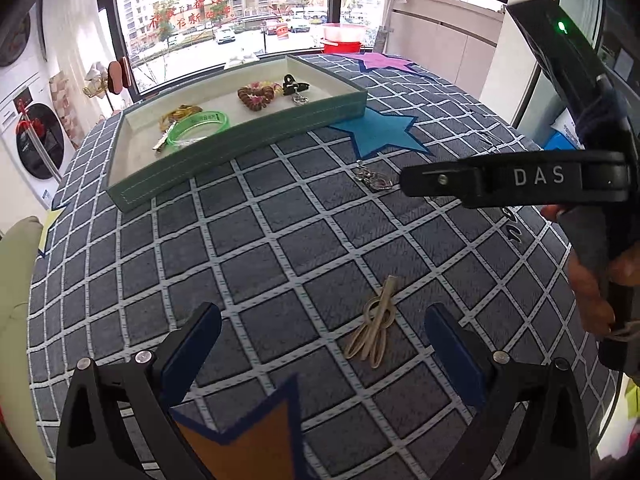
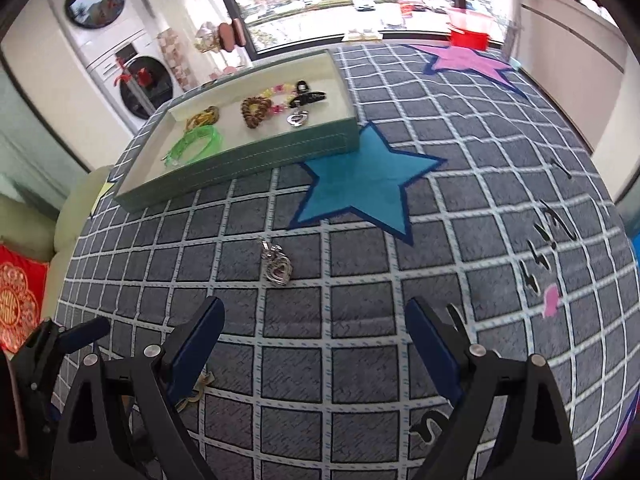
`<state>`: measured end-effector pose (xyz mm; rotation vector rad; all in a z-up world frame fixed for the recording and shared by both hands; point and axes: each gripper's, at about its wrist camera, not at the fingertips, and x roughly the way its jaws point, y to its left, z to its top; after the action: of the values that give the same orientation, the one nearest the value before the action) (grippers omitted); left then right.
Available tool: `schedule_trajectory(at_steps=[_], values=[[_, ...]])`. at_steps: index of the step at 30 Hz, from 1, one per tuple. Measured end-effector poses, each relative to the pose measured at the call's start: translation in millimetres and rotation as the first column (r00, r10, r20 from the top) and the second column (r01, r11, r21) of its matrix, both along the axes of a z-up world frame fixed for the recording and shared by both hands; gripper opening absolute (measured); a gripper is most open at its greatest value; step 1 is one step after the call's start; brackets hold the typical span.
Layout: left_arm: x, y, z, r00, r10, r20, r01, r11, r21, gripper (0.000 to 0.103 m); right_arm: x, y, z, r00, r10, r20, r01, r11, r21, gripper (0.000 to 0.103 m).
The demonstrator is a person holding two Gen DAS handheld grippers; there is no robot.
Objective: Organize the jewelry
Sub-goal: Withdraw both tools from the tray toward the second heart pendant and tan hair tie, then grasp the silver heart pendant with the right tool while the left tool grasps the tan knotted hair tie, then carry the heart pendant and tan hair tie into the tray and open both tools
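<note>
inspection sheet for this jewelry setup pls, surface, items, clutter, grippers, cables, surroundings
surface: grey grid-pattern cloth with a blue star patch.
job's things: green tray holding green bangle, bead bracelet, black clip; silver heart pendant and beige hair clip loose on the cloth.
clutter: nothing seen.
grippers: left gripper jaws open above the beige hair clip; right gripper jaws open, short of the pendant.
cables: nothing seen.
surroundings: window, washing machine.
</note>
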<state>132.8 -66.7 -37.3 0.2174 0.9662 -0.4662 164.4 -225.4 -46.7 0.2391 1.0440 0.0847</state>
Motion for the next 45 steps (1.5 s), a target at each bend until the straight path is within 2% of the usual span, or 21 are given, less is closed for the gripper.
schedule_trajectory(at_steps=[8, 9, 12, 13, 14, 17, 21, 22, 26, 28, 29, 30, 37, 45], values=[[-3, -12, -6, 1.000, -0.030, 0.006, 0.030, 1.000, 0.004, 0.103, 15, 15, -3, 0.997, 0.083, 0.004, -0.083, 0.996, -0.028, 0.091], [-3, -14, -6, 0.999, -0.034, 0.005, 0.034, 0.999, 0.006, 0.098, 17, 17, -3, 0.996, 0.090, 0.005, -0.090, 0.995, -0.031, 0.087], [-2, -19, -10, 0.999, -0.039, -0.010, 0.039, 0.999, 0.012, 0.095, 23, 21, -7, 0.995, 0.104, -0.002, -0.104, 0.994, -0.039, 0.076], [-2, -21, -12, 0.999, -0.044, -0.013, 0.044, 0.999, 0.012, 0.088, 25, 22, -8, 0.994, 0.106, -0.006, -0.106, 0.994, -0.040, 0.074], [-2, -22, -13, 0.999, -0.049, -0.017, 0.049, 0.999, 0.014, 0.086, 27, 22, -9, 0.994, 0.108, -0.007, -0.108, 0.993, -0.040, 0.070], [-3, -28, -16, 0.998, -0.065, -0.025, 0.065, 0.998, 0.019, 0.082, 33, 25, -13, 0.993, 0.121, -0.011, -0.121, 0.992, -0.046, 0.062], [-6, -34, -16, 0.996, -0.083, -0.013, 0.083, 0.996, 0.031, 0.081, 36, 33, -15, 0.989, 0.150, 0.003, -0.149, 0.984, -0.093, 0.059], [-7, -34, -15, 0.996, -0.087, -0.011, 0.087, 0.996, 0.028, 0.076, 36, 35, -15, 0.988, 0.157, 0.005, -0.156, 0.982, -0.105, 0.058], [-11, -36, -13, 0.995, -0.103, -0.008, 0.103, 0.994, 0.024, 0.064, 35, 45, -15, 0.985, 0.174, 0.007, -0.170, 0.971, -0.171, 0.036], [-12, -37, -12, 0.994, -0.113, -0.003, 0.113, 0.993, 0.024, 0.041, 34, 45, -15, 0.986, 0.169, 0.005, -0.165, 0.969, -0.183, 0.023], [-13, -37, -11, 0.994, -0.113, -0.002, 0.114, 0.993, 0.025, 0.035, 34, 45, -15, 0.986, 0.166, 0.004, -0.163, 0.969, -0.185, 0.019], [-13, -37, -11, 0.994, -0.113, -0.003, 0.113, 0.993, 0.022, 0.031, 34, 44, -14, 0.987, 0.162, 0.003, -0.159, 0.971, -0.181, 0.019], [-5, -25, -10, 0.996, -0.079, -0.045, 0.076, 0.995, -0.056, 0.031, 27, 37, -12, 0.992, 0.126, 0.011, -0.123, 0.981, -0.149, 0.019], [-3, -13, -5, 0.998, -0.043, -0.046, 0.039, 0.995, -0.089, 0.031, 16, 20, -3, 0.997, 0.070, 0.025, -0.069, 0.995, -0.068, 0.019]])
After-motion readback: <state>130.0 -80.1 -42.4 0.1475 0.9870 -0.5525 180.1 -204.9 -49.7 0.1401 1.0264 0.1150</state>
